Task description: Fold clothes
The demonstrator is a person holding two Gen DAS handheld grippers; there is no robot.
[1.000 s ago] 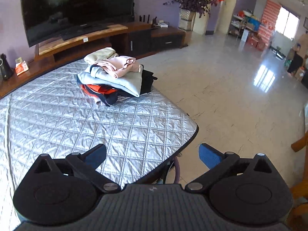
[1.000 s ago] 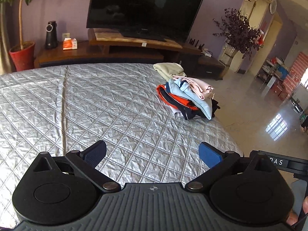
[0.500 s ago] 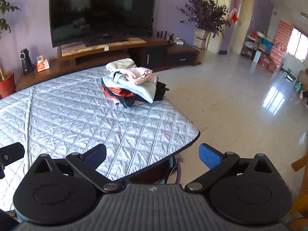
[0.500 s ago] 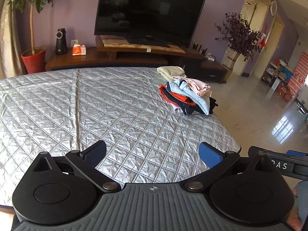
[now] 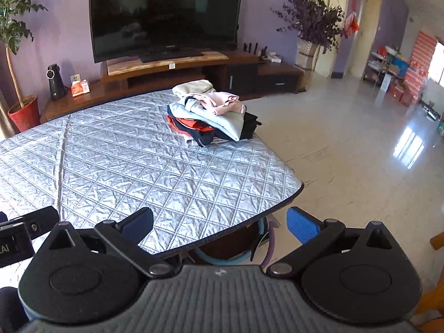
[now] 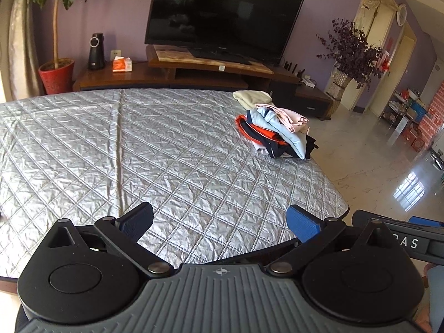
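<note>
A pile of folded clothes (image 5: pixel 213 113) in pink, pale blue, orange, navy and black lies near the far right edge of the silver quilted table (image 5: pixel 125 166). A cream garment (image 5: pixel 193 86) sits just behind it. The same pile of clothes (image 6: pixel 277 130) shows in the right wrist view at the table's (image 6: pixel 138 152) right side. My left gripper (image 5: pixel 219 223) is open and empty above the table's near right corner. My right gripper (image 6: pixel 219 222) is open and empty over the near edge, far from the pile.
A TV (image 5: pixel 166 14) stands on a wooden console (image 5: pixel 177 69) behind the table. A potted plant in a red pot (image 6: pixel 57 75), a black speaker (image 6: pixel 96 51) and a tissue box (image 6: pixel 122 64) stand at the left. Shiny tiled floor (image 5: pixel 360 138) spreads to the right.
Both grippers have pulled back and risen away from the table, and the left view has swung leftward, so more of the table and room shows. Both stayed open and empty.
</note>
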